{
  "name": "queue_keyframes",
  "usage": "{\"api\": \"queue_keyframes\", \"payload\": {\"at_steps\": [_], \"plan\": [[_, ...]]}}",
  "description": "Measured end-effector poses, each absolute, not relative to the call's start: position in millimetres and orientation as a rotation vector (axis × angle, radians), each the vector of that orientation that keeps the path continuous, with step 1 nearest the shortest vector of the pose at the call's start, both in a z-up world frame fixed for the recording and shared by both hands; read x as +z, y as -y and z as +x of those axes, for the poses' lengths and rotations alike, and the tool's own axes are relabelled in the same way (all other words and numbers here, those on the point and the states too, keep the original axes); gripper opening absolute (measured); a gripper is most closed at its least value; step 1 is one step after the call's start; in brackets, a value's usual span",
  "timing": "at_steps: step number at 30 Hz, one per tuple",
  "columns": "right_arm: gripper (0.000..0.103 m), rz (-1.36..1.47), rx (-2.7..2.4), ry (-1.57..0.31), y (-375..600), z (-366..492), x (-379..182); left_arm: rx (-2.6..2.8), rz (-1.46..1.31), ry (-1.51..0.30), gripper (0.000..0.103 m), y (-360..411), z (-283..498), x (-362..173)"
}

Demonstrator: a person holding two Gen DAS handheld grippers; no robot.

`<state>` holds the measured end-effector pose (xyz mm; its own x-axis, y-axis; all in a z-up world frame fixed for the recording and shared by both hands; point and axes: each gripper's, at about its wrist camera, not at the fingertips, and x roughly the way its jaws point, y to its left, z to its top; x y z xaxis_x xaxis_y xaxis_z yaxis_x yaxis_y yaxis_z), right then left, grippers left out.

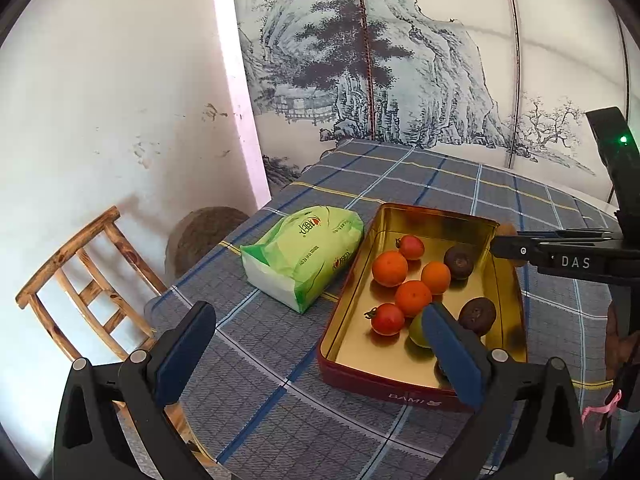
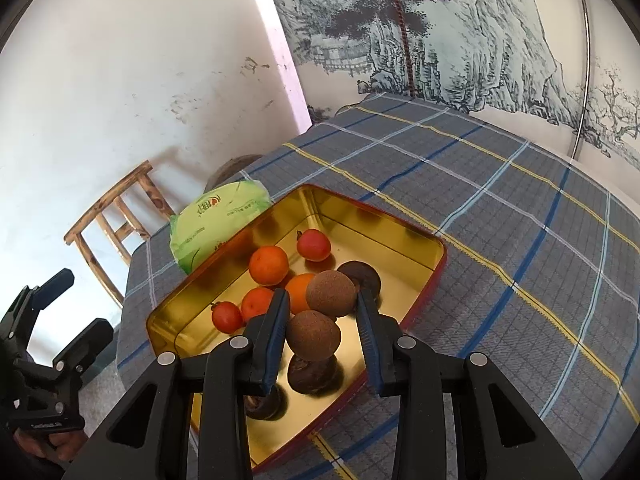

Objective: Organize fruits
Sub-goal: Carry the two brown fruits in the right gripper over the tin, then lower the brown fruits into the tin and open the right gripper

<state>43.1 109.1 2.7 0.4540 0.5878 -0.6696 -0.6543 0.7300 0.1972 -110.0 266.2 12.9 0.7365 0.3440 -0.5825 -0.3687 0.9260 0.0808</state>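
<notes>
A gold-lined red tin (image 1: 508, 300) (image 2: 400, 236) lies on the plaid table. It holds three oranges (image 1: 390, 268) (image 2: 269, 265), two red tomatoes (image 1: 387, 319) (image 2: 314, 245), a green fruit (image 1: 416, 330) and dark brown fruits (image 1: 459, 262) (image 2: 362, 276). My right gripper (image 2: 322, 297) is shut on two tan round fruits (image 2: 313, 335), one above the other, over the tin's near end. In the left wrist view the right gripper (image 1: 504, 248) comes in from the right over the tin's rim. My left gripper (image 1: 318, 312) (image 2: 82, 304) is open and holds nothing, with one finger over the tin's near corner.
A green tissue pack (image 1: 304, 252) (image 2: 216, 216) lies just left of the tin. A wooden chair (image 1: 80, 276) (image 2: 116, 212) stands beyond the table's left edge by the white wall. A painted screen backs the table. Bare plaid cloth (image 2: 520, 240) spreads right of the tin.
</notes>
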Motion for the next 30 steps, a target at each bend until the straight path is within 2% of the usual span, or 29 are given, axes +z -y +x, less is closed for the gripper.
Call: {"api": "queue_keyframes", "payload": {"at_steps": [30], "plan": [[0.036, -0.084, 0.764, -0.827, -117, 55, -11, 0.392, -0.035, -0.629, 0.102, -264, -110, 13]]}}
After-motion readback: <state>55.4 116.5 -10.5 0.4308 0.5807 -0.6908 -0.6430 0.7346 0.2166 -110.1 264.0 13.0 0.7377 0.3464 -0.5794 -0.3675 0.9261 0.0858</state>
